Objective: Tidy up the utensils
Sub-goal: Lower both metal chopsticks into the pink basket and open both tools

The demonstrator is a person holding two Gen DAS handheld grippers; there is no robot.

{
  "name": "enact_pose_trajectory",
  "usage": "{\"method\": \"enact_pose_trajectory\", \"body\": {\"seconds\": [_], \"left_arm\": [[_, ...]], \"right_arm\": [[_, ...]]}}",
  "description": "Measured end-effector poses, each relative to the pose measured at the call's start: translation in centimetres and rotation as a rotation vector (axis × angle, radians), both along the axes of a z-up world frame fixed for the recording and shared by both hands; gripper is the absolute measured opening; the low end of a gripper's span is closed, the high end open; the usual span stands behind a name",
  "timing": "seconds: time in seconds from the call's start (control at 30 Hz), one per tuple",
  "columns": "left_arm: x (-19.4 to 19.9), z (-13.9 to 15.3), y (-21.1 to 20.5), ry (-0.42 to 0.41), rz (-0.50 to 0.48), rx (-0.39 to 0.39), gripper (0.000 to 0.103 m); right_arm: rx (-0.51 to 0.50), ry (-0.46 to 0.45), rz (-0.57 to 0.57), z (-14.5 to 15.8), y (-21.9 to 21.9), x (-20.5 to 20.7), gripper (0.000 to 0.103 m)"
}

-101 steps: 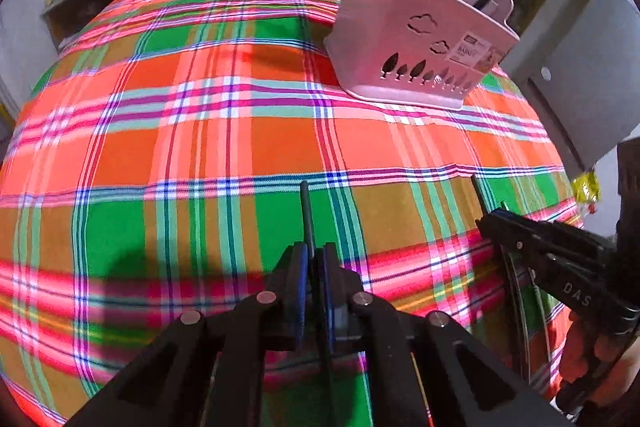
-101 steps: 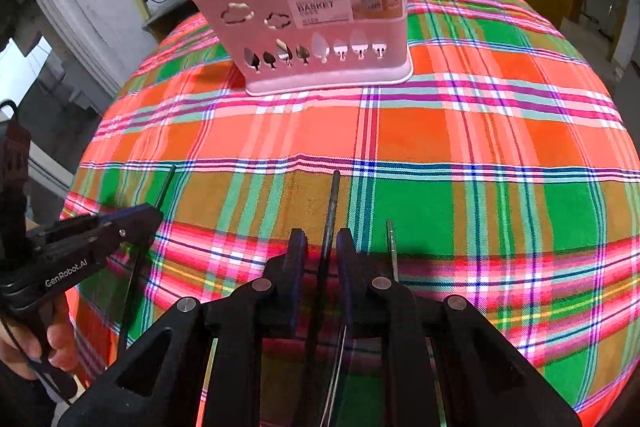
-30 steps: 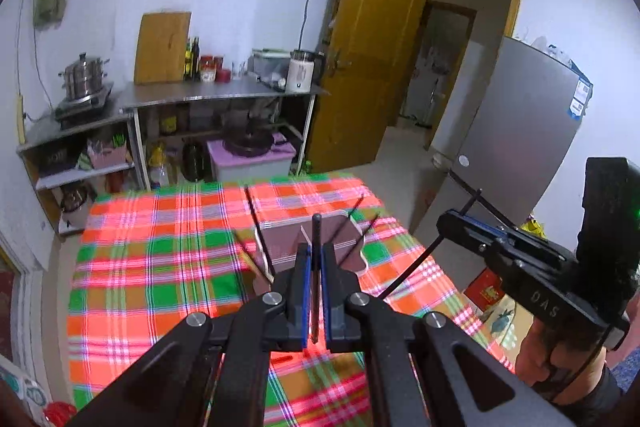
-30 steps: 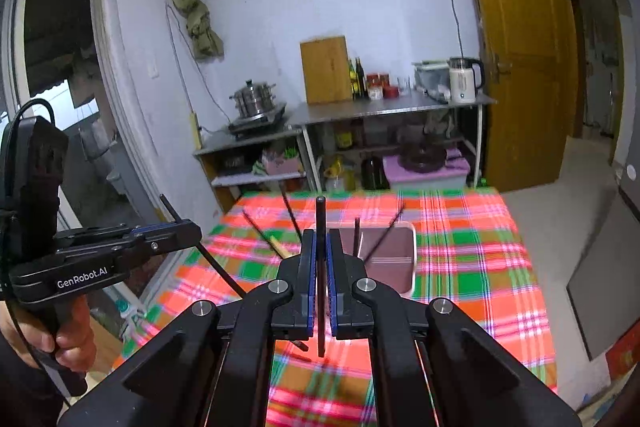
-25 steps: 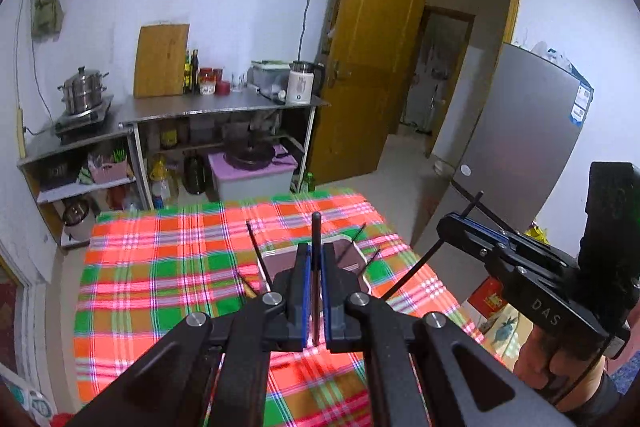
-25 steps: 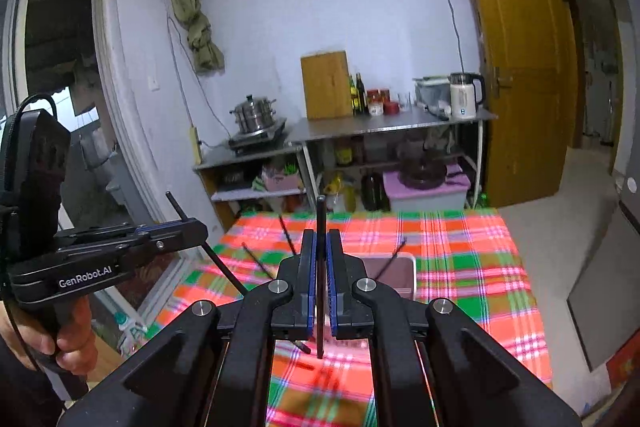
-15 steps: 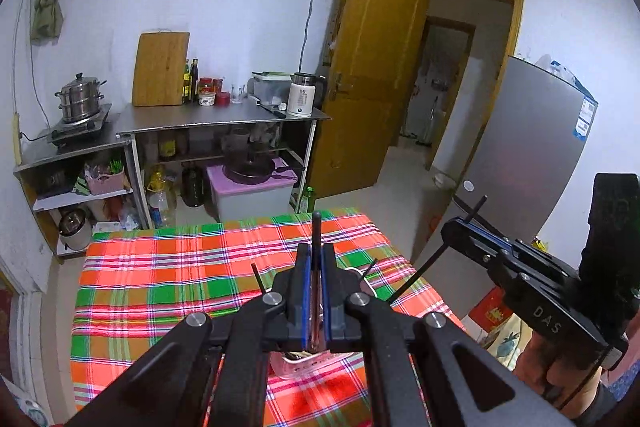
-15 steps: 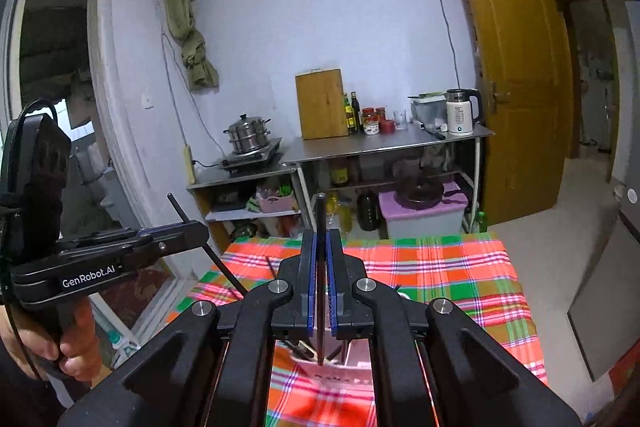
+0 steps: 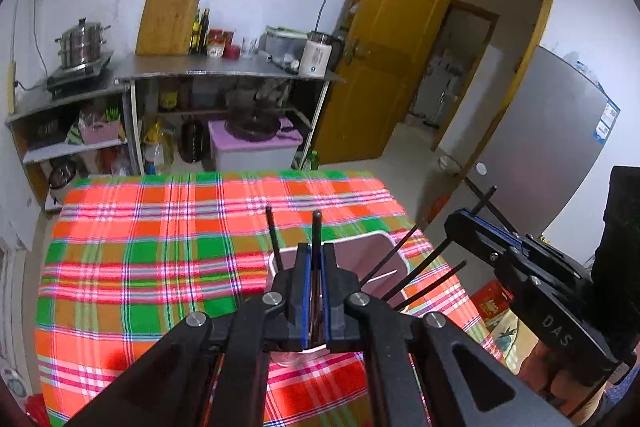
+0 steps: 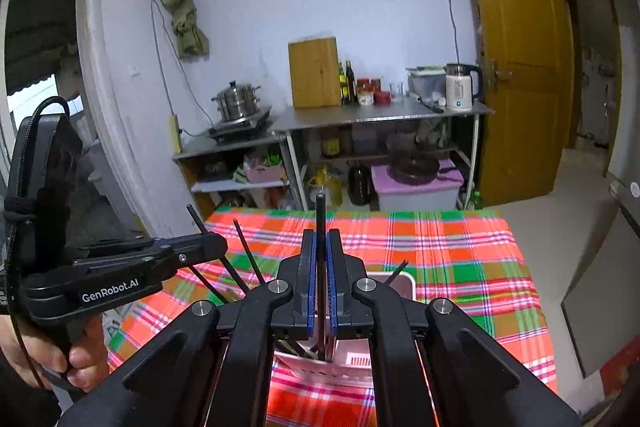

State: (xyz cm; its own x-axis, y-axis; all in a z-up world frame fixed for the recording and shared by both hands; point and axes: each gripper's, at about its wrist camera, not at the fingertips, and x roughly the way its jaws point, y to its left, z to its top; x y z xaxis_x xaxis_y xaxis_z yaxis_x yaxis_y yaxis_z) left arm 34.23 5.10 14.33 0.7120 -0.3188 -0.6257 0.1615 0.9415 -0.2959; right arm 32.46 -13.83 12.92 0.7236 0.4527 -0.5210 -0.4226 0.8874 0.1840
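My left gripper (image 9: 316, 251) is shut on a thin black utensil (image 9: 316, 227) that stands upright between the blue pads. It hangs right over the pink basket (image 9: 384, 241), which holds several black sticks (image 9: 274, 239). My right gripper (image 10: 321, 239) is shut on a second thin black utensil (image 10: 320, 215), its lower end reaching down into the pink basket (image 10: 402, 283). In each wrist view the other gripper shows at the side, the right gripper (image 9: 476, 227) and the left gripper (image 10: 208, 247), each clamping its stick. A hand (image 10: 76, 355) holds the left tool.
The basket stands on a table under a red, green and orange plaid cloth (image 9: 160, 247). Behind it are metal shelves (image 9: 224, 75) with a steamer pot, cutting board and kettle. A yellow door (image 9: 392, 67) and a grey fridge (image 9: 560, 155) are to the right.
Both grippers have come forward and down with their utensils. The basket, earlier ahead of the fingers, now lies directly beneath them. Both jaws stay clamped.
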Motion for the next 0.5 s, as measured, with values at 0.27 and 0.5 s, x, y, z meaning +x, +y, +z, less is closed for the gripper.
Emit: {"method": "enact_pose_trajectory", "body": {"seconds": [0.27, 0.5], "left_arm": [[1.1, -2.6, -0.3, 0.040, -0.005, 0.013, 0.004], [0.8, -2.1, 0.2, 0.020, 0.010, -0.001, 0.006]], "right_arm": [[-0.027, 0.073, 0.004, -2.6, -0.1, 1.2, 0.005], [-0.013, 0.044, -0.003, -1.7, -0.7, 0.7, 0.016]]}}
